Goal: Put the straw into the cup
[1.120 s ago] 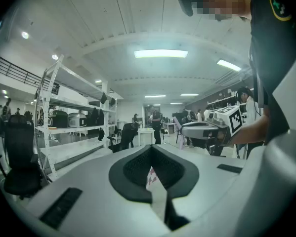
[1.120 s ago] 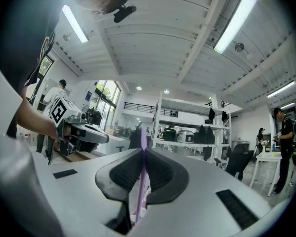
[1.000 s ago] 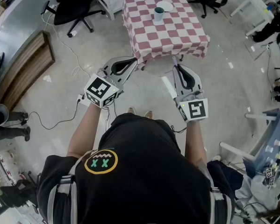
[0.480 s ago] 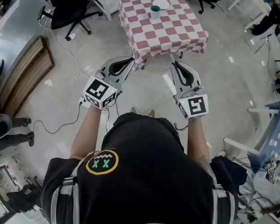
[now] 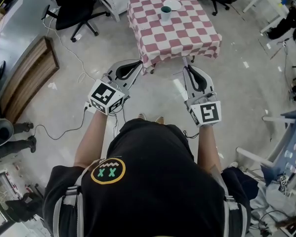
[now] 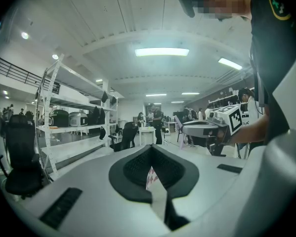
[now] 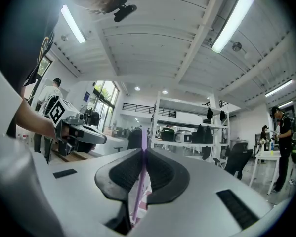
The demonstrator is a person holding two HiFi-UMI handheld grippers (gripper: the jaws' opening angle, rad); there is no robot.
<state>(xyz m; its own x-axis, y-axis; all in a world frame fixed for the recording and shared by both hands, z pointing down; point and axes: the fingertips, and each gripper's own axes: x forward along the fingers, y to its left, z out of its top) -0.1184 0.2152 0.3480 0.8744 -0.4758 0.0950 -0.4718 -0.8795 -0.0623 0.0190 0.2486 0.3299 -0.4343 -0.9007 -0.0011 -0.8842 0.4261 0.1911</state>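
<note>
Right claw pinches straw; cup on checkered table ahead, chair nearby.

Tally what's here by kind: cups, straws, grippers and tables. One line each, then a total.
Cup: 1
Straw: 1
Grippers: 2, the left gripper and the right gripper
Table: 1
Total: 5
</note>
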